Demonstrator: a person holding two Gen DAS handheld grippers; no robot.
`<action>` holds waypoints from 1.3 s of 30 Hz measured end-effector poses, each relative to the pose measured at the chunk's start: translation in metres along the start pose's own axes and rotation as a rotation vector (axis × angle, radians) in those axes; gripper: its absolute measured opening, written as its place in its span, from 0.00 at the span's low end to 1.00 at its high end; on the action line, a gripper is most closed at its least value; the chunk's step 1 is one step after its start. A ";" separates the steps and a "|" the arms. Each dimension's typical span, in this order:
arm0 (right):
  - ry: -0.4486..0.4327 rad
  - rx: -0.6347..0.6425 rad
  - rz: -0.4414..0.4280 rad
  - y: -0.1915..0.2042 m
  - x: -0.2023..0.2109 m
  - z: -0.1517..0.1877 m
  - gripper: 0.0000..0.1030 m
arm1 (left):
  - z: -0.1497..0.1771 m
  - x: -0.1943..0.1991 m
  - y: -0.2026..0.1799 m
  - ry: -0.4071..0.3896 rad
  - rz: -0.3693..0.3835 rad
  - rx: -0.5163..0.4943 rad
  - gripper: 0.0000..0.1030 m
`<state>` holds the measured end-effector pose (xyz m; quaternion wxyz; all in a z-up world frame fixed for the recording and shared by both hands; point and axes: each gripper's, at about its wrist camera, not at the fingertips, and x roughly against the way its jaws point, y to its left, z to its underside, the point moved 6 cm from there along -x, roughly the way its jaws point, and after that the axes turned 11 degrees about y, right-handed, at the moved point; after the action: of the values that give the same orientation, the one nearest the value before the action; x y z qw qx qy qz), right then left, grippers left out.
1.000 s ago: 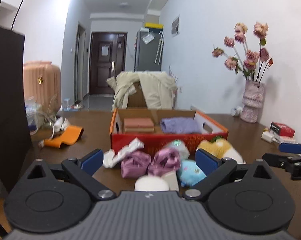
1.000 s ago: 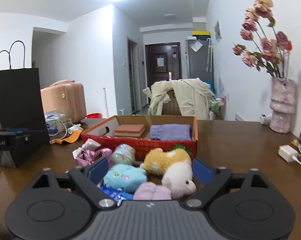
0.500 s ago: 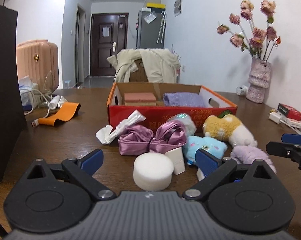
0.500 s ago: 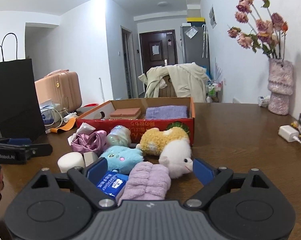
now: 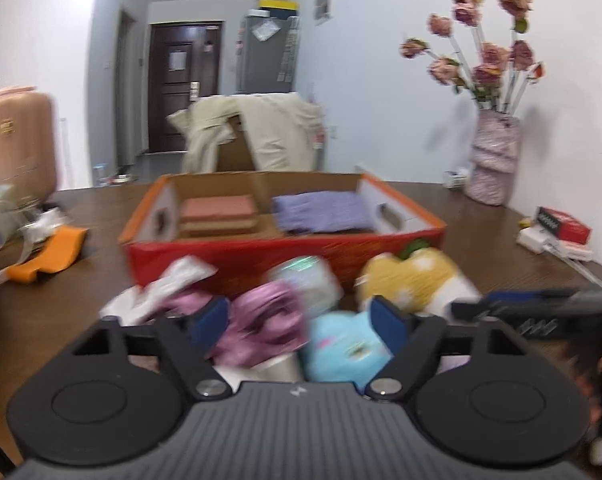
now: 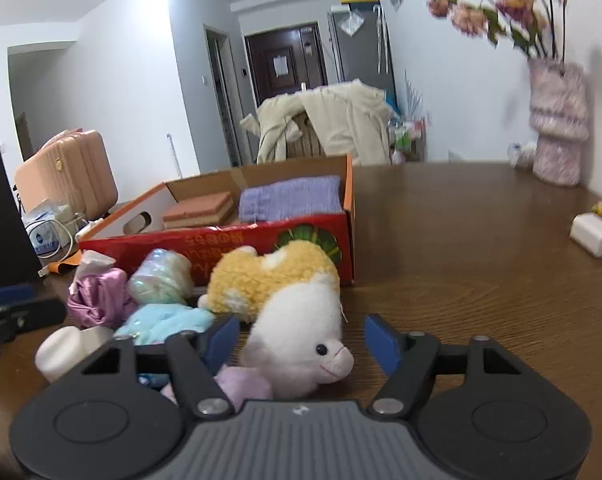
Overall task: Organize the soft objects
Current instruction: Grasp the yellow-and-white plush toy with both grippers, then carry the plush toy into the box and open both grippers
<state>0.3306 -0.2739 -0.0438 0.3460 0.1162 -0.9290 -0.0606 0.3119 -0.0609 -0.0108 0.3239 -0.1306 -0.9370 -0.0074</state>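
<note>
The red cardboard box (image 6: 237, 240) is taken as the landmark here. It sits open-topped on the brown wooden table (image 6: 481, 264), and inside it a stack of pinkish sponge blocks (image 6: 199, 210) is seen on the left and a folded purple towel (image 6: 291, 198) on the right. Right of the box a wide stretch of bare tabletop is left free, out to a white charger (image 6: 595, 234) and a pink vase of flowers (image 6: 557, 120) by the wall. In front of the box it's crowded: a yellow-and-white plush animal (image 6: 293, 308), a light blue plush (image 6: 165, 320), a satin purple bow (image 6: 99, 298), an iridescent bundle (image 6: 161, 276) and a white foam puck (image 6: 67, 350) are all packed close together (hardly any gap between them).

The right gripper (image 6: 301, 344) is held just in front of the box with its jaws part-way apart and just closing in; the plush's white head lies between them, not yet pinched. The left gripper (image 5: 299, 322) is likewise part open and closing, with the bow and blue plush between its blue pads (image 5: 387, 322), though the left wrist view is blurred and contact can't be judged.

Yellow characters are printed on the box front, too smeared to read. Behind the box a chair draped with a beige coat (image 6: 341, 120), a peach suitcase (image 6: 67, 176) and a dark door (image 6: 287, 60) are visible.
</note>
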 end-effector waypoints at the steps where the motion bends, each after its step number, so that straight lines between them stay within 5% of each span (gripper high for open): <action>1: 0.013 -0.005 -0.013 -0.002 -0.005 -0.001 0.64 | -0.005 -0.005 -0.007 0.001 0.021 -0.003 0.69; 6: 0.033 -0.014 -0.068 -0.007 -0.019 0.002 0.55 | -0.023 -0.048 -0.046 0.055 0.078 -0.059 0.58; 8: 0.032 -0.040 -0.089 -0.012 -0.022 0.004 0.54 | -0.024 -0.067 -0.053 0.112 0.091 -0.046 0.49; 13: 0.042 -0.094 -0.134 -0.020 -0.021 0.007 0.53 | -0.019 -0.099 -0.054 0.201 0.129 0.008 0.44; 39: 0.002 -0.102 -0.048 -0.023 0.007 0.009 0.49 | -0.045 -0.115 -0.096 0.232 0.246 0.030 0.25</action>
<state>0.3235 -0.2973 -0.0501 0.3509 0.1209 -0.9213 -0.1160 0.4022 -0.1859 -0.0382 0.4301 -0.2379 -0.8703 0.0315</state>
